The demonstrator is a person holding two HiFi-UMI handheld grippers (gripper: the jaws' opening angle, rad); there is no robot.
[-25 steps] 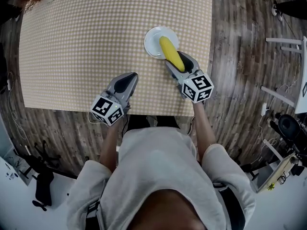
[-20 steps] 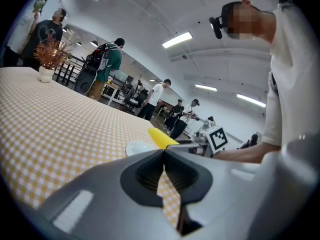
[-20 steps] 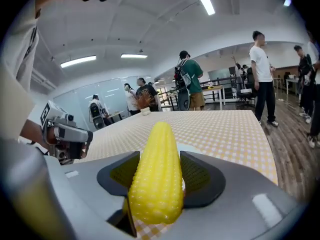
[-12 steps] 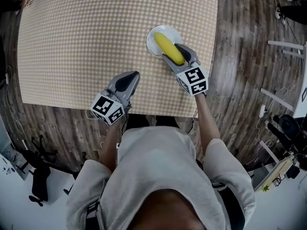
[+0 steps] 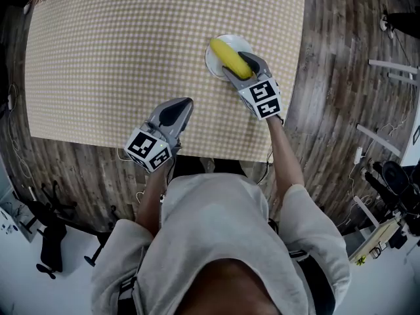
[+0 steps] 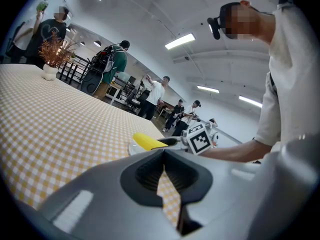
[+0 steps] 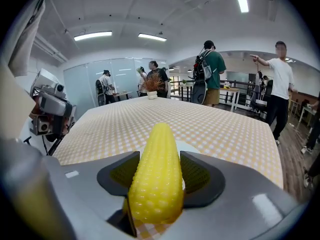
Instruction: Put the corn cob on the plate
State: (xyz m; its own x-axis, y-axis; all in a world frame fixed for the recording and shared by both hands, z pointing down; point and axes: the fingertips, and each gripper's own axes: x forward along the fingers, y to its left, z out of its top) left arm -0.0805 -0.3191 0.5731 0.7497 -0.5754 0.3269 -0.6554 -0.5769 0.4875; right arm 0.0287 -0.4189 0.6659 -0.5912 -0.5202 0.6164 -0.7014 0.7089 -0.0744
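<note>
The checkered table (image 5: 98,58) stretched wide and open to my left. My left gripper (image 5: 180,107) was closed on nothing near the table's front edge. My right gripper (image 5: 241,67) was clamped on the corn cob (image 5: 226,54), holding it over the plate (image 5: 213,63), close to the table's right edge.

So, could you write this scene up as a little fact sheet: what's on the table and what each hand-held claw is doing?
Surface: table with yellow-and-white checked cloth
Plate: small round white plate, near the table's right edge
Corn: yellow corn cob, over the plate; contact unclear
Right gripper: shut on the corn cob
Left gripper: shut, empty, near the table's front edge
</note>
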